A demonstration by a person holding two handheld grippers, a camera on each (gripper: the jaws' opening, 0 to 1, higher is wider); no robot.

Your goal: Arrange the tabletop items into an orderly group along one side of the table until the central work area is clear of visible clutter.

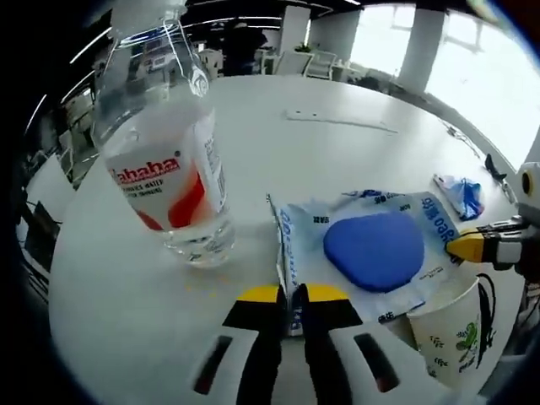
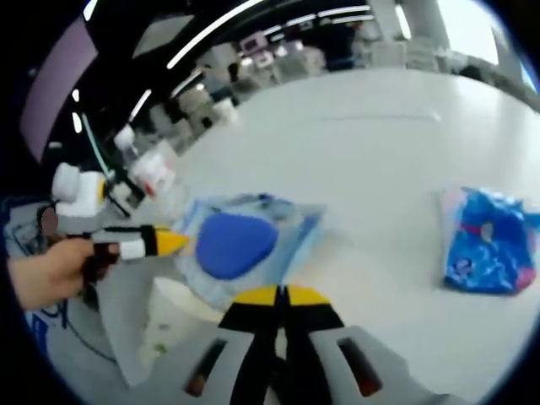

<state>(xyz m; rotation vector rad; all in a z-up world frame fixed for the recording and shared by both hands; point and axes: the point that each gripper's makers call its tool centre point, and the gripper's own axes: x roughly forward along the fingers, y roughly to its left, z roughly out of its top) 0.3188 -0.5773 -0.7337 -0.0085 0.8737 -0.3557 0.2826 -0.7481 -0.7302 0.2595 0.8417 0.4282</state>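
Observation:
A light-blue wet-wipes pack with a dark blue lid lies flat on the white table. My left gripper is shut on its near edge, which stands up between the yellow tips. My right gripper comes in from the right, its tip touching the pack's far edge. In the right gripper view the pack lies just beyond my right gripper, whose jaws are pressed together with nothing seen between them. A hand holds the left gripper against the pack's left side.
A clear water bottle with a red label stands left of the pack, blurred in the right gripper view. A paper cup sits near the pack's corner. A blue tissue packet lies apart to the right. Chairs stand beyond the table.

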